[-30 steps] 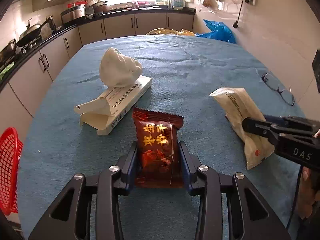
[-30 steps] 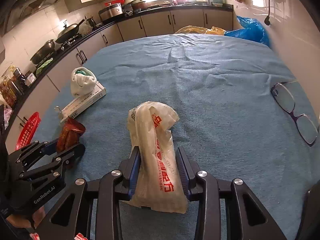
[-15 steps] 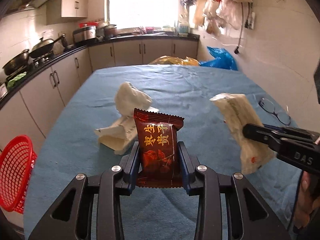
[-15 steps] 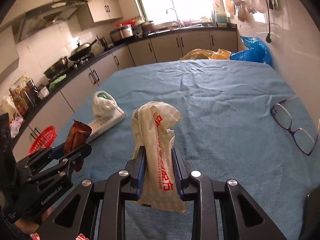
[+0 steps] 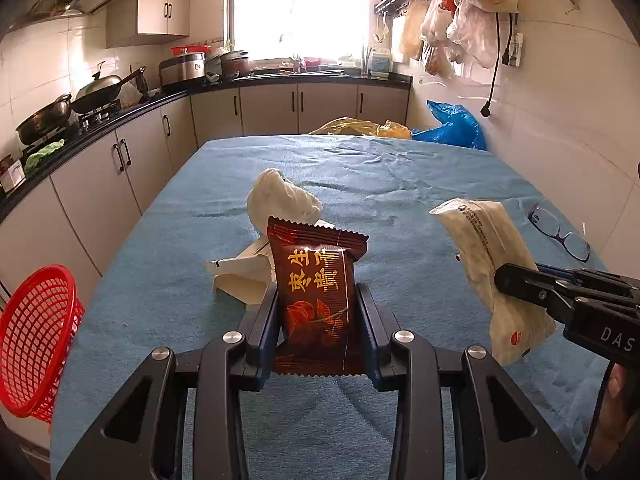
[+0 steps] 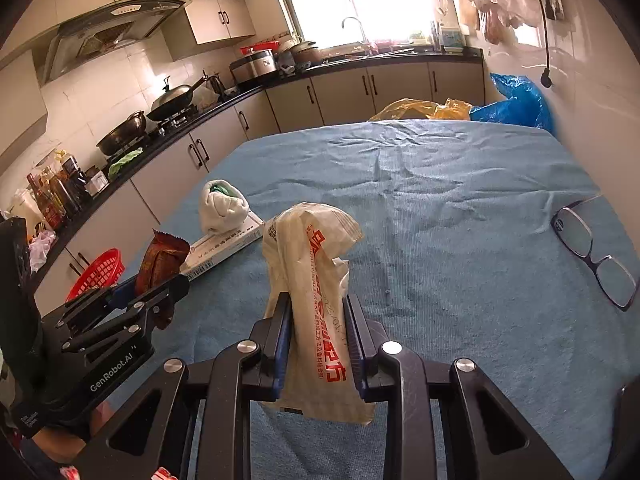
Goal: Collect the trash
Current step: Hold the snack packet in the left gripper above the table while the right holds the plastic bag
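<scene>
**Brown and white wrappers held above the blue bench**

Brown foil wrapper [image 5: 318,296] with gold characters is clamped upright by the left gripper [image 5: 318,316], raised above the blue-covered bench [image 5: 400,184]. A white wrapper [image 6: 316,300] with red print is pinched between the fingers of the right gripper [image 6: 316,336], also lifted clear of the cloth. On the bench behind, a crumpled white wad [image 5: 280,200] is seen resting on a flat white carton [image 6: 224,246]. A pair of glasses [image 6: 592,248] lies near the right edge. A red basket [image 5: 34,340] is seen beside the bench's left edge, lower down.
</scene>
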`<action>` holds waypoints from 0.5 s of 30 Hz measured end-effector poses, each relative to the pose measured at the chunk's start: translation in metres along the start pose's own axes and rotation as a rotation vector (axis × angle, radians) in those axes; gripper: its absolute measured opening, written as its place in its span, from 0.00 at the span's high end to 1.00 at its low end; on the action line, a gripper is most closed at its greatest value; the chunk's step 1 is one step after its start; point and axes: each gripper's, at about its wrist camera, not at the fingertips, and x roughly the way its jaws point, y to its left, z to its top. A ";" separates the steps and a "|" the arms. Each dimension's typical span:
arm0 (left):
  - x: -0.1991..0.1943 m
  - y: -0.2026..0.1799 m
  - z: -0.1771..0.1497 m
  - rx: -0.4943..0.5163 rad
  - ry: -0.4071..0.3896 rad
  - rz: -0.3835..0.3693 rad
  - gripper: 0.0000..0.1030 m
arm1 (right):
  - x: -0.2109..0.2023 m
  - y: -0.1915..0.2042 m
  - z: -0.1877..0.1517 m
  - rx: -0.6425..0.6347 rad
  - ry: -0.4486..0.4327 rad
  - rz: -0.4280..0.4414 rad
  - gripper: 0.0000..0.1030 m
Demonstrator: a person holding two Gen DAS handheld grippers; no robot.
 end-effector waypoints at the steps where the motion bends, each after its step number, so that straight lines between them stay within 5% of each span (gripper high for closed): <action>1: 0.000 0.000 0.000 0.001 0.000 0.002 0.67 | 0.000 0.000 0.000 0.000 0.001 0.000 0.73; 15: -0.002 0.002 -0.001 0.008 -0.014 0.024 0.67 | 0.000 0.001 -0.001 -0.004 0.006 0.002 0.73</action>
